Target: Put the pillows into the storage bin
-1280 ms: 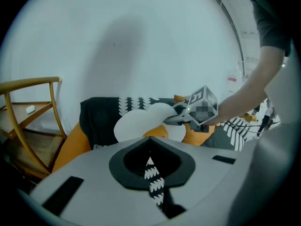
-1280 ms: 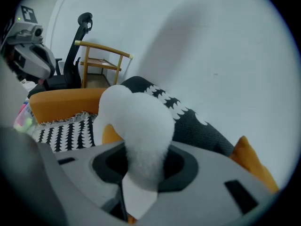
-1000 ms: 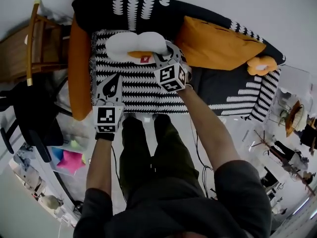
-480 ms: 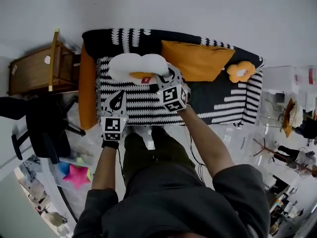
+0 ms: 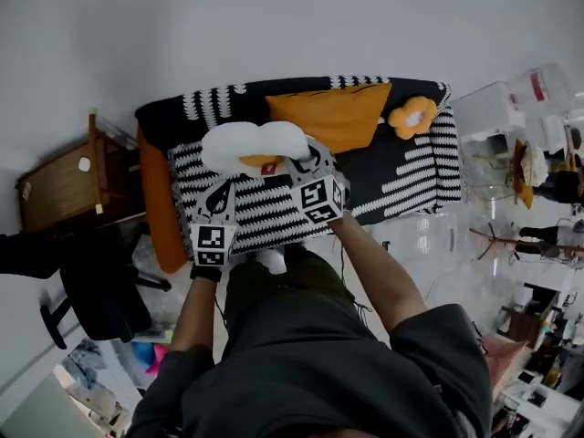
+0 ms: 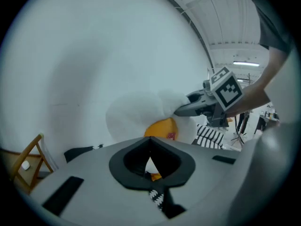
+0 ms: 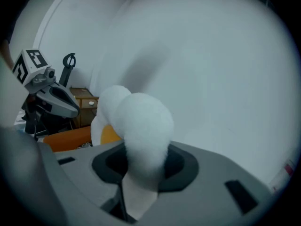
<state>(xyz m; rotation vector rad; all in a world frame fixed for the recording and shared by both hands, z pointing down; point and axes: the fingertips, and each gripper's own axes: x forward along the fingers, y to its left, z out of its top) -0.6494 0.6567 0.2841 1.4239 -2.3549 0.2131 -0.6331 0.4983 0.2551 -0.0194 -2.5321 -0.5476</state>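
white pillow [image 5: 248, 142]: fluffy, two rounded lobes, with a yellow patch and a small red tag on its underside. it is held up in the air over the back-left part of the sofa [image 5: 401, 167], clear of the seat.

right gripper [image 5: 301, 160]: jaws clenched on the right lobe of the white pillow. in the right gripper view the plush is pinched between them and bulges out above the jaws.

left gripper [image 5: 216, 194]: jaws drawn together with nothing between them. it sits lower than the white pillow and nearer the person, over the sofa's front-left part, close to the pillow but not touching it. its own view looks up at the yellow patch and at the right gripper biting the plush.

sofa: black-and-white patterned cover, set against a pale wall. orange pillow [image 5: 330, 115] leans on the backrest at mid-back. flower-shaped pillow [image 5: 412, 117], orange with a pale centre, lies near the back-right corner. long orange cushion [image 5: 155, 199] runs along the left edge.

other: wooden furniture [image 5: 59, 185] stands beyond the sofa's left edge. clear plastic boxes [image 5: 488, 117] stand beyond the right edge; whether one of them is the storage bin i cannot tell.
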